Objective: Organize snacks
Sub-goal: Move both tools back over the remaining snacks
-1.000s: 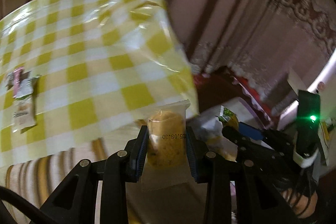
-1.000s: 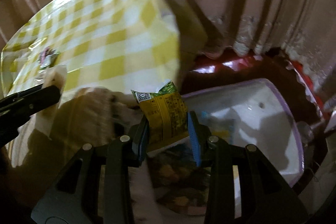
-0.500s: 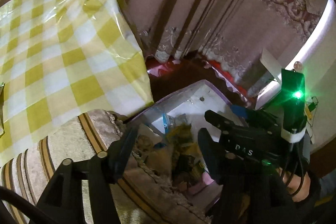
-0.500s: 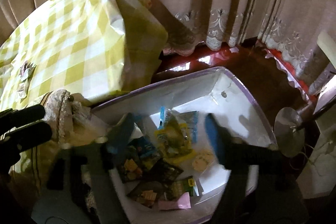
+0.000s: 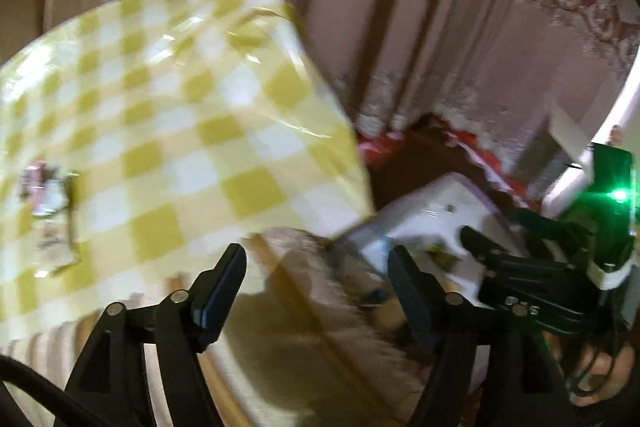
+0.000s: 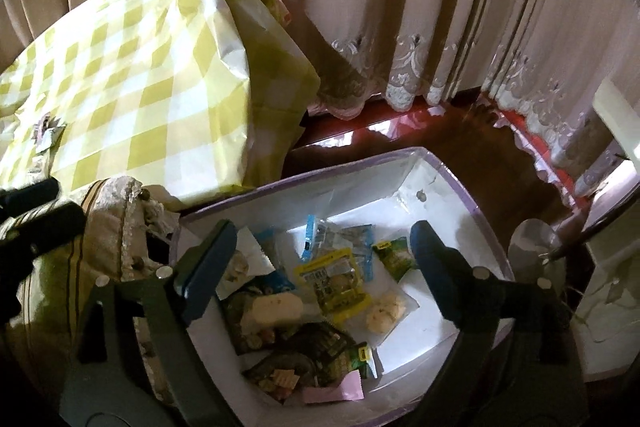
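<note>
Right wrist view: yellow-and-white checked table (image 6: 132,79), then white lilac-rimmed storage bin (image 6: 460,183) holding crinkly foil snack packets (image 6: 332,279); few packets on the table (image 5: 48,203). Both grippers (image 6: 320,251) (image 5: 316,267) wide, empty. Packets judged light, slippery, crushable; pinch sealed edges.

Checked tablecloth (image 6: 132,95) under loose snack packets (image 6: 46,133).

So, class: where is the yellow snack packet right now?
In the right wrist view, the yellow packet lies inside the white bin, near its middle, between the open right gripper fingers, with a clear-wrapped bun at its right.
</note>
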{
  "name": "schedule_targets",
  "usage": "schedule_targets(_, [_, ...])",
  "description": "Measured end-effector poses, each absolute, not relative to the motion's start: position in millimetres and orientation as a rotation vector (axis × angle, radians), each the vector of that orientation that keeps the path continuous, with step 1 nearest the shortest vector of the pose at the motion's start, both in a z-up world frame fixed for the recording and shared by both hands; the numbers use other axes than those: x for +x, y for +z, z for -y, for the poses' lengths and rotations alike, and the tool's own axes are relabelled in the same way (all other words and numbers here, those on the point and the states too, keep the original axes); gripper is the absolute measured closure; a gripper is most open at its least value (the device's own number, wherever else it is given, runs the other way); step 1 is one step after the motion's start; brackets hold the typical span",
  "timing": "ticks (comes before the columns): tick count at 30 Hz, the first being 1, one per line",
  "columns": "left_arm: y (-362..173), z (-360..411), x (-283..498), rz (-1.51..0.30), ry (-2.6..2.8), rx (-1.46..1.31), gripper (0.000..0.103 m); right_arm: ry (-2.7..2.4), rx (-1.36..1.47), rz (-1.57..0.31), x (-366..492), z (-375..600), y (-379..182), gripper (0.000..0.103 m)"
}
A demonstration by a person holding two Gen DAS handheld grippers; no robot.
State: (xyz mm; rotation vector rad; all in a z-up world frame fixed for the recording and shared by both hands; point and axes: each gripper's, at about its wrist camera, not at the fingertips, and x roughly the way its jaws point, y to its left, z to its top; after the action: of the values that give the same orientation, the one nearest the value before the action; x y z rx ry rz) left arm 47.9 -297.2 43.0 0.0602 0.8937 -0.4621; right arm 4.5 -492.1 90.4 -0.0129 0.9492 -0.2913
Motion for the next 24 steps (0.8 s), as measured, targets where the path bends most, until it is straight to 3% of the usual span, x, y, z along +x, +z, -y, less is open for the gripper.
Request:
schedule_targets(2, [45.8,286.1,49.1,-0.871,-0.405,0.073,0.022,-0.311,-0.034,-0.947,7.0,485.9,91.7,0.012])
schedule_targets(11, [57.5,221.0,54.7,-0.783,-0.280,0.080,0.022,-0.306,-0.157,-0.925,18.4,436.8,98.6,0.010])
schedule_targets(24, [44.4,73.2,56.3,-0.793,-0.065,-0.133,0.022,0.002,-0.028,-0.944,46.5,357.7,95.8,0.010])
